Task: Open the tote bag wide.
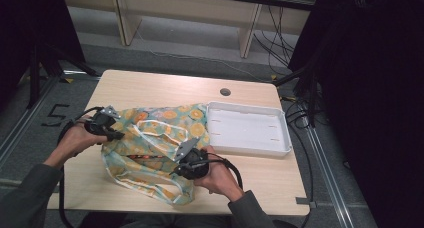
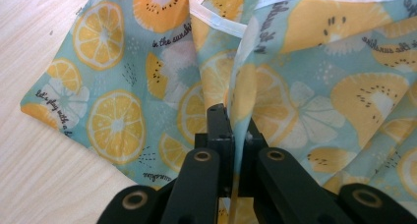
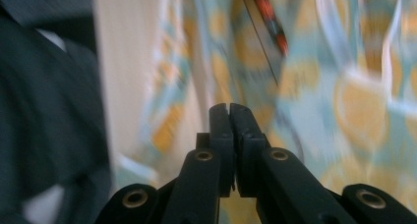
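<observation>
The fruit-print bag (image 1: 150,143) lies crumpled crosswise on the surface (image 1: 150,88), left tool (image 2: 237,123) pinching its fold, right tool (image 3: 229,111) clenched empty.

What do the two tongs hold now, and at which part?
The left tongs pinch a raised fold of the lemon-print bag. The right tongs are shut with nothing between them.

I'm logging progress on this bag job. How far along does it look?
Early stage. The fruit-print bag lies crumpled on the table, not flattened or folded. In hand: the left gripper pinches a fold of its fabric; the right gripper is shut, nothing visibly between its jaws. The white tray beside the bag holds nothing.
</observation>
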A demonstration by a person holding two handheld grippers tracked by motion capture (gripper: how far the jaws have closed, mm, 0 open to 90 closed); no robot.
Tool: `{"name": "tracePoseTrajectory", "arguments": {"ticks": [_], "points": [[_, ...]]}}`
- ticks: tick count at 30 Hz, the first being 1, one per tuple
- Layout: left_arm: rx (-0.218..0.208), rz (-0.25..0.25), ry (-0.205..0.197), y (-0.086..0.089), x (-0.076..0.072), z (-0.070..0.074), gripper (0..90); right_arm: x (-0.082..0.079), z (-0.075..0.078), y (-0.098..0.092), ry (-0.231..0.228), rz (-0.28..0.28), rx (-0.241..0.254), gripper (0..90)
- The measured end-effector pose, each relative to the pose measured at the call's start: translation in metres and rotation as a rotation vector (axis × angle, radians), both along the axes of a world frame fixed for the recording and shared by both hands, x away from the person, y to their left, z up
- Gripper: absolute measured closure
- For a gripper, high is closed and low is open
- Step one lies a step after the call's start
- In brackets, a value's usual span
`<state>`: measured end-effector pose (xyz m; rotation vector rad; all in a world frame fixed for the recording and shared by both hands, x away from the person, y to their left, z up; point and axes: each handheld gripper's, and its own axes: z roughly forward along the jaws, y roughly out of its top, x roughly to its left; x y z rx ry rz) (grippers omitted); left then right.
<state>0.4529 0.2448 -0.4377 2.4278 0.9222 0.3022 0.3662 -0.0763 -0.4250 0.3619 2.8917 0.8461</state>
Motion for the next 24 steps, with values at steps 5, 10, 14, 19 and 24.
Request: {"name": "tracePoseTrajectory", "arguments": {"ticks": [5, 10, 14, 19, 24], "points": [[-0.016, 0.003, -0.001, 0.000, 0.000, -0.001, 89.0, 0.021, -0.019, -0.017, -0.064, -0.131, -0.138, 90.0], [0.007, -0.014, 0.020, -0.001, 0.001, -0.007, 89.0, 0.053, -0.026, -0.036, -0.123, -0.245, -0.140, 90.0], [0.002, -0.020, 0.032, -0.002, 0.002, -0.011, 89.0, 0.064, -0.036, -0.039, -0.141, -0.246, -0.168, 90.0], [-0.008, -0.012, 0.024, -0.001, 0.002, -0.011, 89.0, 0.066, -0.036, -0.036, -0.141, -0.198, -0.106, 86.2], [-0.006, -0.013, 0.023, -0.001, 0.003, -0.011, 89.0, 0.060, -0.038, -0.024, -0.124, -0.178, -0.034, 67.3]]}}
